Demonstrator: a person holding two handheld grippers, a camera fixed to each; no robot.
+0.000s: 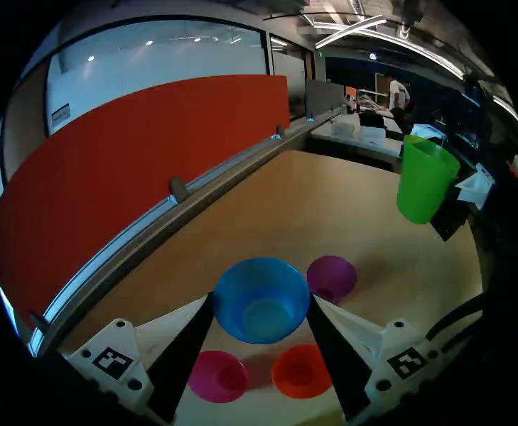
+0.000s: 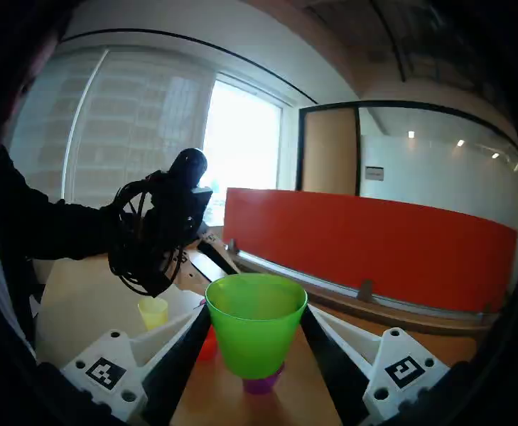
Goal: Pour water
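The left claw point(image 1: 261, 299) was clenched on the blue cup point(image 1: 261, 323) over the counter point(image 1: 315, 206). Its fingers cut off part of the pink cup point(image 1: 218, 375) and the orange cup point(image 1: 300, 370). The right claw point(image 2: 256, 311) grasped the green cup point(image 2: 256, 341), which hid most of the purple cup point(image 2: 261, 385). A yellow cup point(image 2: 152, 311) stood near its left finger. The contents of the held cups could not be determined.

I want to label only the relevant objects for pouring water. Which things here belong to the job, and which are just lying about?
In use: green cup in the right tool; blue cup in the left tool.
Lying about on the table: purple cup, pink cup, orange cup, yellow cup.
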